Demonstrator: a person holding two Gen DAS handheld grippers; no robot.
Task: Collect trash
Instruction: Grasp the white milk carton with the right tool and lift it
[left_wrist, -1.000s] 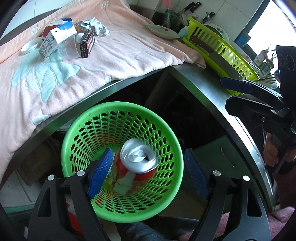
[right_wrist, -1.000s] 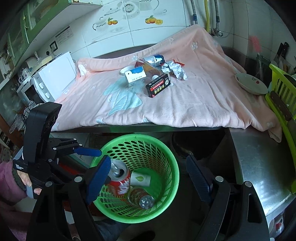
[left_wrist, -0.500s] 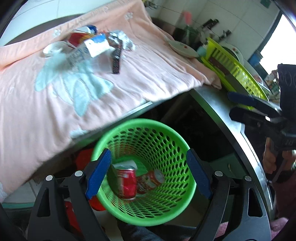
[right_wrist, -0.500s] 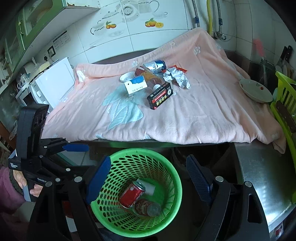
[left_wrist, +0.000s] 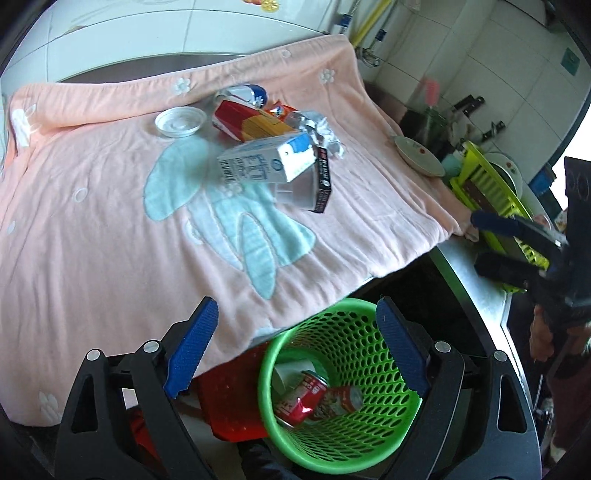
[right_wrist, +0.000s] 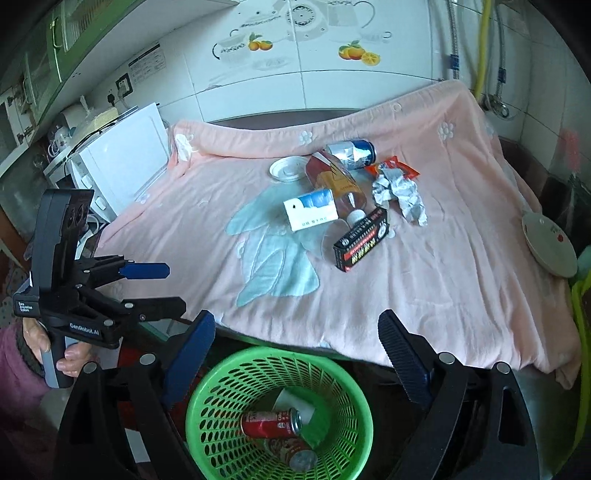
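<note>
A green mesh basket (left_wrist: 369, 332) (right_wrist: 221, 376) stands below the counter edge and holds two red cans (left_wrist: 303, 395) (right_wrist: 271, 421) and a white cup. On the pink blanket (left_wrist: 92, 221) lie a milk carton (left_wrist: 266, 162) (right_wrist: 310, 210), a black box (left_wrist: 323, 181) (right_wrist: 362, 240), crumpled foil (left_wrist: 321, 129) (right_wrist: 399, 192), a blue-silver can (left_wrist: 243, 94) (right_wrist: 351, 149) and a white lid (left_wrist: 180, 122). My left gripper (left_wrist: 295, 310) (right_wrist: 162, 290) and right gripper (right_wrist: 295, 321) (left_wrist: 484, 243) hover above the basket. The jaws of both are opening, with nothing between them.
A white appliance (right_wrist: 122, 162) stands at the blanket's left end. A plate (right_wrist: 546, 240) and a yellow-green dish rack (left_wrist: 495, 199) sit on the steel counter (left_wrist: 469, 280) to the right. A red object (left_wrist: 229, 398) lies beside the basket below the counter.
The red can left my left gripper's fingers and now lies in the basket. Both grippers have risen and swung from the basket towards the blanket, and their jaws stand wider.
</note>
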